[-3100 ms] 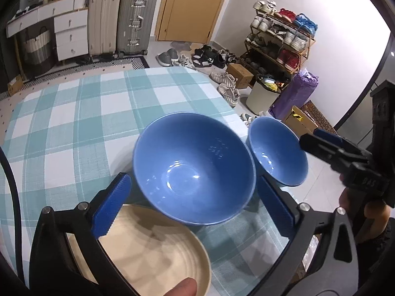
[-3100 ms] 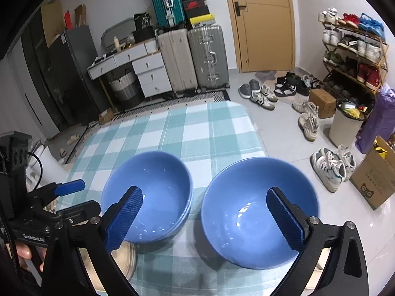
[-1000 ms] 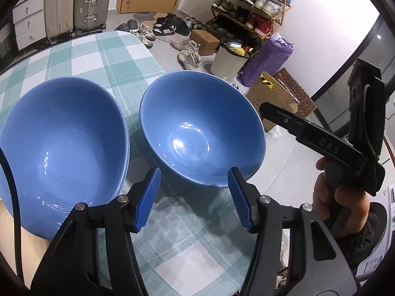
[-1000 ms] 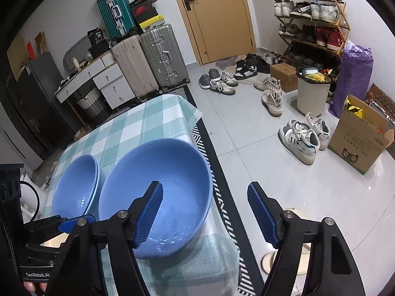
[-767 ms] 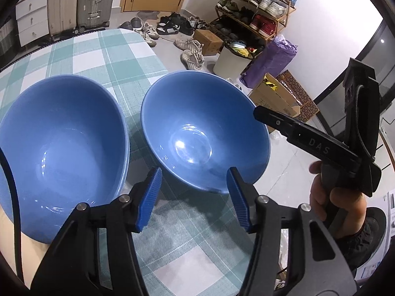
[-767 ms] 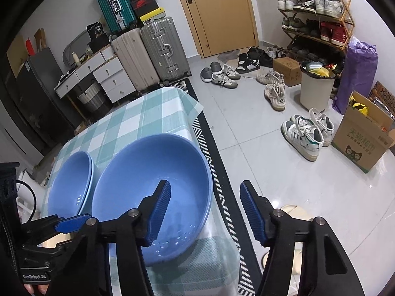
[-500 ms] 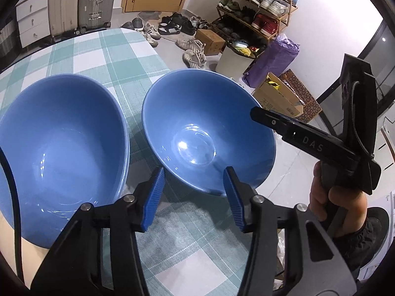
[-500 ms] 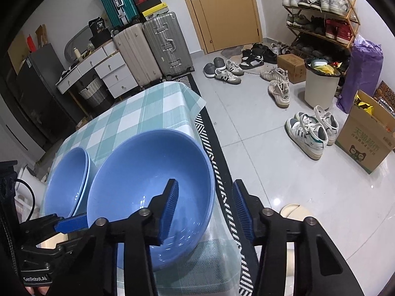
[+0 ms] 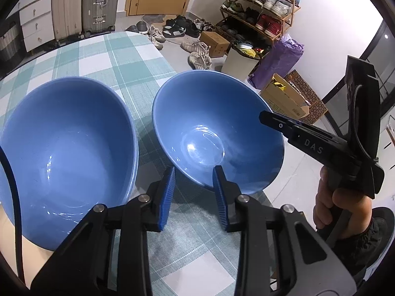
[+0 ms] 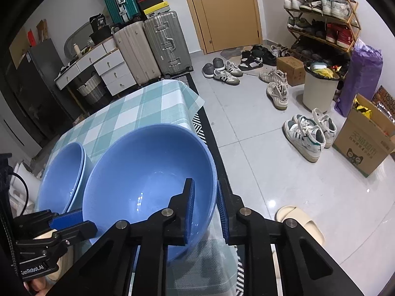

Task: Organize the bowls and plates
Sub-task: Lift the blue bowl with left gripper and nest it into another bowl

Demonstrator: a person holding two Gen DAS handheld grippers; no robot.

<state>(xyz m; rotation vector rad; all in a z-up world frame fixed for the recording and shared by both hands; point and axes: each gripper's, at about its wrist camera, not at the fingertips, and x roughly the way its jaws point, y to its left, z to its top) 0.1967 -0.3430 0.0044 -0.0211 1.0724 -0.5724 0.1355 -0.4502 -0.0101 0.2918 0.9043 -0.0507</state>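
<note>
Two blue bowls stand on a green-and-white checked tablecloth [image 9: 128, 56]. The right-hand blue bowl [image 9: 217, 133] [image 10: 148, 180] sits at the table's right edge. My left gripper [image 9: 193, 193] straddles its near rim, one pad outside and one inside. Its jaws are closing, with a gap still showing beside the rim. My right gripper [image 10: 206, 206] [image 9: 271, 120] has that bowl's right rim between its closing jaws, pads against the wall. The other blue bowl [image 9: 66, 143] [image 10: 64, 180] stands to the left, over a beige plate [image 9: 32, 251].
The table edge [image 10: 197, 103] drops off just right of the gripped bowl. On the floor beyond are shoes [image 10: 308, 133], a white bin [image 10: 318, 91], a cardboard box [image 10: 365, 143] and a slipper [image 10: 298, 219]. A hand [image 9: 340, 204] holds the right gripper.
Both pairs of jaws have narrowed around the right bowl's rim, the right pair the most. The right gripper has come down closer to the rim. Neither bowl has moved.
</note>
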